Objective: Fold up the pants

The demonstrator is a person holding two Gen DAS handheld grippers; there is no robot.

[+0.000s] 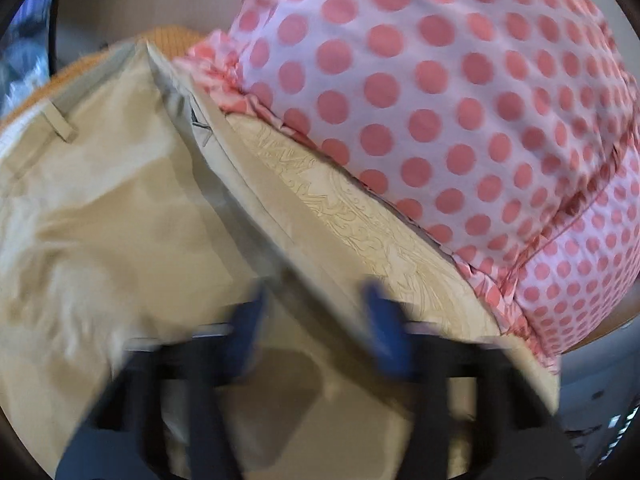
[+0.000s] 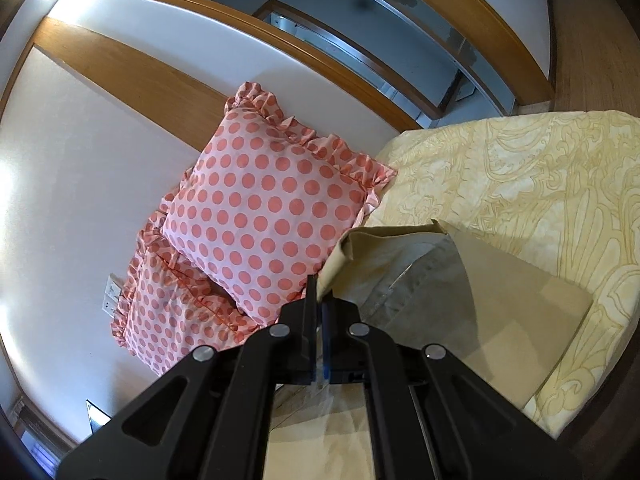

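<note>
Beige pants [image 1: 120,208] lie on the yellow patterned bedspread [image 1: 360,216], waistband and a belt loop [image 1: 60,122] toward the upper left. My left gripper [image 1: 320,320] is blurred, low over the pants; its blue fingers stand apart with cloth between and under them. My right gripper [image 2: 318,300] is shut on an edge of the pants [image 2: 400,256] and holds it lifted, so the pale inner lining shows. The rest of the pants drapes down to the bedspread [image 2: 520,184].
Two pink pillows with coral dots [image 2: 260,208] lean against the white wall [image 2: 80,160] at the head of the bed; one fills the upper right of the left wrist view [image 1: 460,100]. An orange fabric [image 1: 168,38] lies behind the pants. The bed's edge is at right [image 2: 580,360].
</note>
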